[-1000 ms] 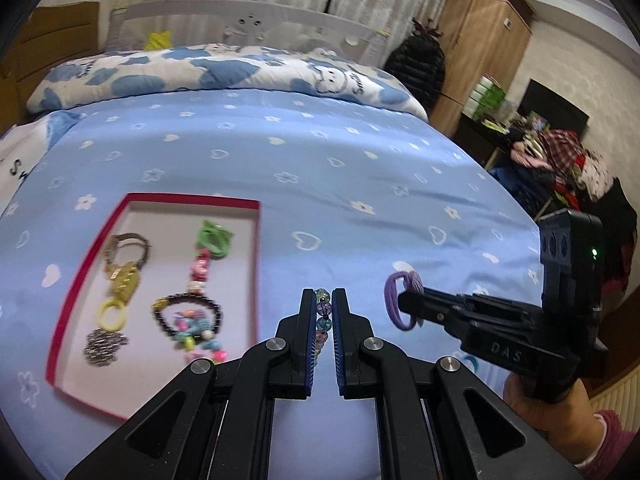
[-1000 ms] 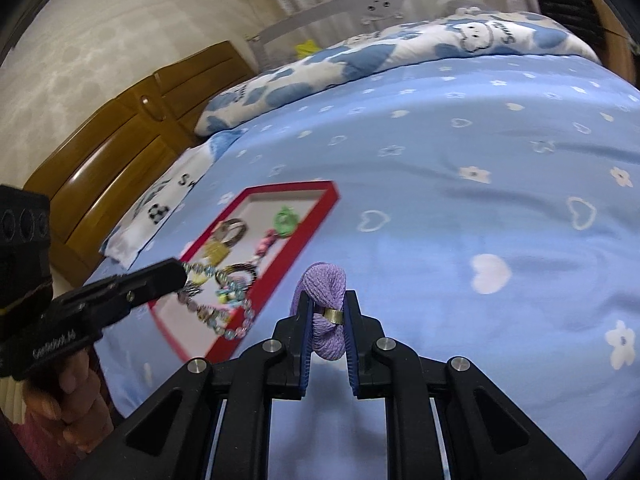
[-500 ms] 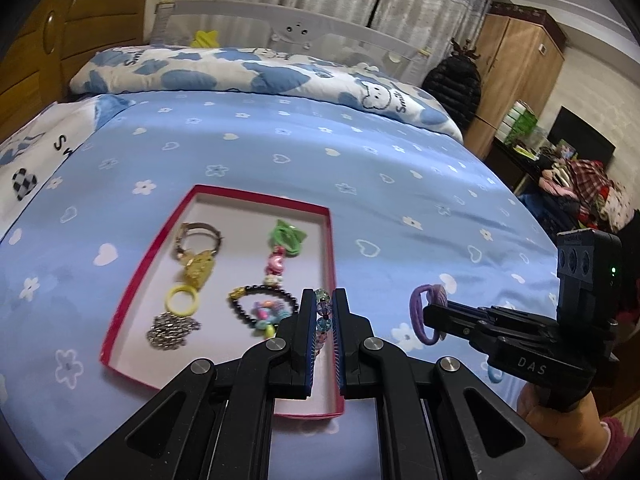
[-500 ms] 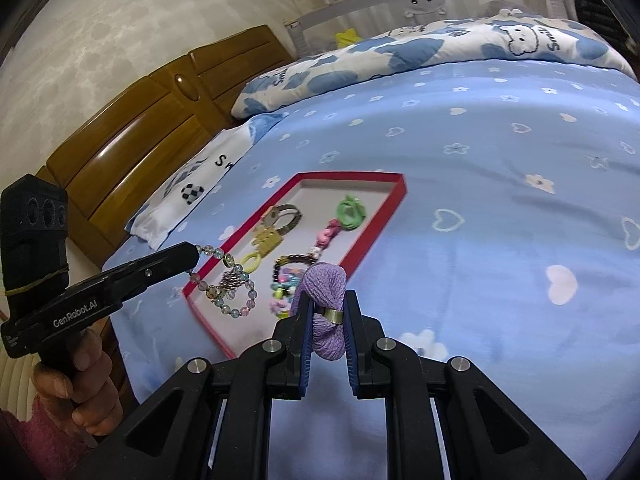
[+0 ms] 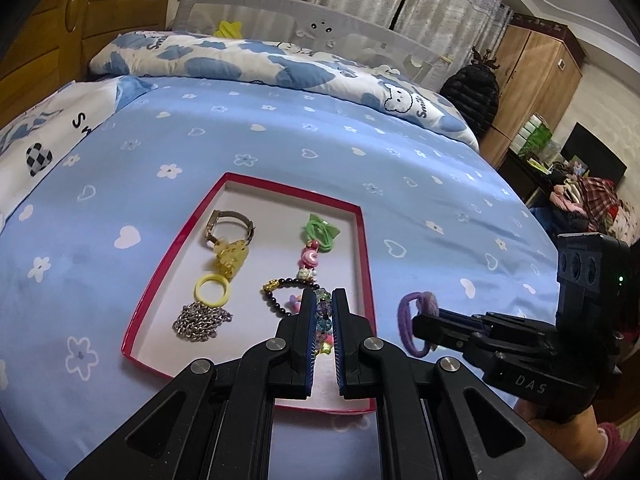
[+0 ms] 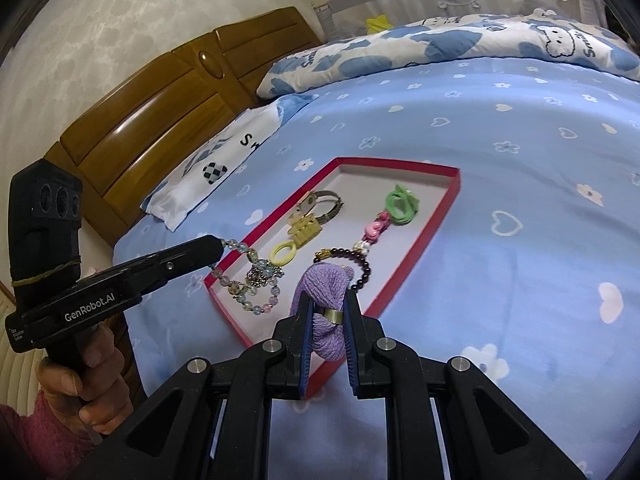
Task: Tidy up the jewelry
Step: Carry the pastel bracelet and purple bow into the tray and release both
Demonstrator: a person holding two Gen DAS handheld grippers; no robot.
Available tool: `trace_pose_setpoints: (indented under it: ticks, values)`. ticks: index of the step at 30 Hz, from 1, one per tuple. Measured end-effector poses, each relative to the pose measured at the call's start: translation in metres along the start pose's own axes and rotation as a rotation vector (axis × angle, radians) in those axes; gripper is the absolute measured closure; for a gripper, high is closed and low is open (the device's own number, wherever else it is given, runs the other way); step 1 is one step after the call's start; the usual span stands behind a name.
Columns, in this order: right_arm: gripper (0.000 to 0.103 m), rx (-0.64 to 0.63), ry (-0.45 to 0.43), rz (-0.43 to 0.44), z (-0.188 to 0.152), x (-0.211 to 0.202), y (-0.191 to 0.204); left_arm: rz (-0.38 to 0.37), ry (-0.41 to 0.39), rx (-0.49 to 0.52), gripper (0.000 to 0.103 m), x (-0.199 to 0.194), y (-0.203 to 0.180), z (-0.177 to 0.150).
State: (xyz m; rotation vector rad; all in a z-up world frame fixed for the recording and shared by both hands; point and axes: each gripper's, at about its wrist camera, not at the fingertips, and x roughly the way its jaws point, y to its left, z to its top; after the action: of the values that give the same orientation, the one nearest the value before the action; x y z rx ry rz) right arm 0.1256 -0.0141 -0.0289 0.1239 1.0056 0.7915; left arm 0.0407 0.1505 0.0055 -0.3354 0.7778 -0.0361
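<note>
A red-rimmed tray lies on the blue bedspread and holds a watch, a yellow ring, a silver chain, a green hair tie and a dark bead bracelet. My left gripper is shut on a pastel glass-bead bracelet, which hangs over the tray's near end. My right gripper is shut on a purple hair tie, just right of the tray's near corner.
The bed is covered by a blue sheet with hearts and flowers. Pillows and a wooden headboard are at the far end. A wardrobe and a clothes pile stand to the right.
Both grippers have moved left toward the tray. The bead bracelet now hangs over the tray's near end. The purple hair tie has come up beside the tray's right rim.
</note>
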Motion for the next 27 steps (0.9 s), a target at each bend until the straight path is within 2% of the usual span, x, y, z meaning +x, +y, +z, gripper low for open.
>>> trace_pose_setpoints:
  ticks: [14,22,27]
  values:
    - [0.089,-0.051,0.116,0.001,-0.001,0.047,0.019,0.004,0.028,-0.080,0.097,0.018,0.035,-0.001]
    - [0.089,-0.088,0.187,-0.021,-0.005,0.073,0.026,0.034,0.045,-0.146,0.097,0.029,0.063,-0.004]
    - [0.089,-0.109,0.225,-0.045,-0.008,0.085,0.029,0.079,0.061,-0.161,0.097,0.037,0.074,-0.009]
